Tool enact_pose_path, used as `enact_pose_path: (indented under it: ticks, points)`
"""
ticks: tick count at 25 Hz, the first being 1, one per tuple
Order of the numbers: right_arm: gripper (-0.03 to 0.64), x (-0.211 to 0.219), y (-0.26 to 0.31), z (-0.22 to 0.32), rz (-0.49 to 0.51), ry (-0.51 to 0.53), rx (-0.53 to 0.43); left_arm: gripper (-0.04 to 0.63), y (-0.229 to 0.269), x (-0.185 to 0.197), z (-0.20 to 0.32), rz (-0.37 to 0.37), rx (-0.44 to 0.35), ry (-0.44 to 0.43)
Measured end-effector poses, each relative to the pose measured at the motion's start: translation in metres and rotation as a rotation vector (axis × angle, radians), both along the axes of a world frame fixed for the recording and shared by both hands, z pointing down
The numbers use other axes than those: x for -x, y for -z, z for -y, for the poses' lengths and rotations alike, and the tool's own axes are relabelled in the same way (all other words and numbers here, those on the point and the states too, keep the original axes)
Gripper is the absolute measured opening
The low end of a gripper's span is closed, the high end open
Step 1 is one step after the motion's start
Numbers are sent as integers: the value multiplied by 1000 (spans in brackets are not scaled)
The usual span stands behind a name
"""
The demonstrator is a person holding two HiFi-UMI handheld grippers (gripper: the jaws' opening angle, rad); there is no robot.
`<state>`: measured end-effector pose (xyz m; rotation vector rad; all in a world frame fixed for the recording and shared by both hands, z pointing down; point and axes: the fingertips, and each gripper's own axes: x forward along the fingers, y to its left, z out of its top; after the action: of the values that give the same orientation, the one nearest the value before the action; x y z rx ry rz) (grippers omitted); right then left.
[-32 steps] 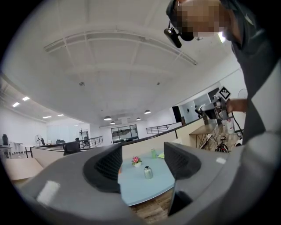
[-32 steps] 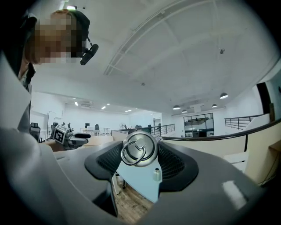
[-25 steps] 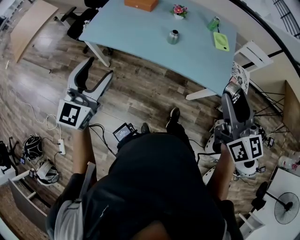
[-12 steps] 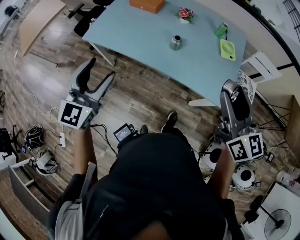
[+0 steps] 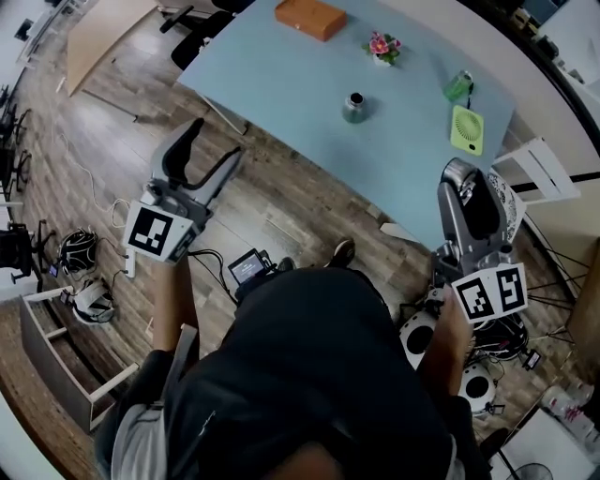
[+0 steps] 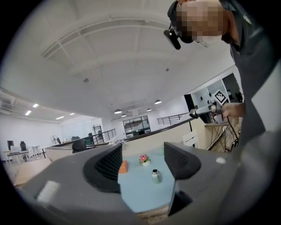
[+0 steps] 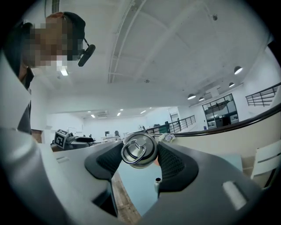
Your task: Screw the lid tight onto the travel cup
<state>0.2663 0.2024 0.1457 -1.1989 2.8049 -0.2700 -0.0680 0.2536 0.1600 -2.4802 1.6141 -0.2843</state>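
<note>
A: Lid (image 7: 138,150) first. Where?
B: Clamped between the pads of the right gripper (image 7: 140,154). Round, silver, ring pull on the face turned to the camera. Held up in the air, well short of the table (image 5: 281,70).
A: Travel cup (image 5: 354,106)?
B: Upright on the pale blue table, open mouth up, near the middle, touching nothing else. Well apart from both grippers. Small and far off in both gripper views.
A: Left gripper (image 6: 142,154)?
B: Jaws apart, nothing between the pads, only the distant table and cup in the gap. Held out over the wooden floor (image 5: 272,202), short of the near table edge.
A: Rest of the table?
B: Orange box (image 5: 310,18) at the far edge. Small flower pot (image 5: 382,47) with pink blooms beyond the cup, a bit to the right. Green fan (image 5: 465,129) toward the right edge, with a green object (image 5: 457,86) just behind it, too small to name.
A: Around?
B: Person in a dark top (image 5: 309,375) standing back from the table, one shoe (image 5: 343,251) showing. Marker cube (image 5: 156,232) at the rear of the left gripper, another on the right. Cables and gear on the floor at both sides, too small to name.
</note>
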Motion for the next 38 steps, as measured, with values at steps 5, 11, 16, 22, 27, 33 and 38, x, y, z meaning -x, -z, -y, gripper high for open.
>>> enact_pose_path:
  ticks: [5, 11, 16, 22, 27, 33, 38]
  points:
    - [252, -13, -4, 30, 9, 45, 8, 350, -2, -17, 15, 20, 18, 23]
    - [252, -18, -11, 57, 3, 63, 18, 350, -4, -32, 36, 30, 56, 28]
    - [252, -10, -11, 63, -2, 50, 25, 351, -10, -30, 53, 20, 81, 4]
    - [252, 5, -10, 71, -29, -82, 22, 350, -21, -9, 106, -4, 83, -131]
    - [252, 25, -7, 78, -13, -205, 41, 350, -20, 9, 161, -45, 53, -260]
    - [252, 59, -5, 87, -38, -315, 41, 350, -33, 13, 214, -54, 69, -427]
    - [252, 85, -5, 85, -46, -384, 55, 351, -44, 22, 236, -61, 54, -533]
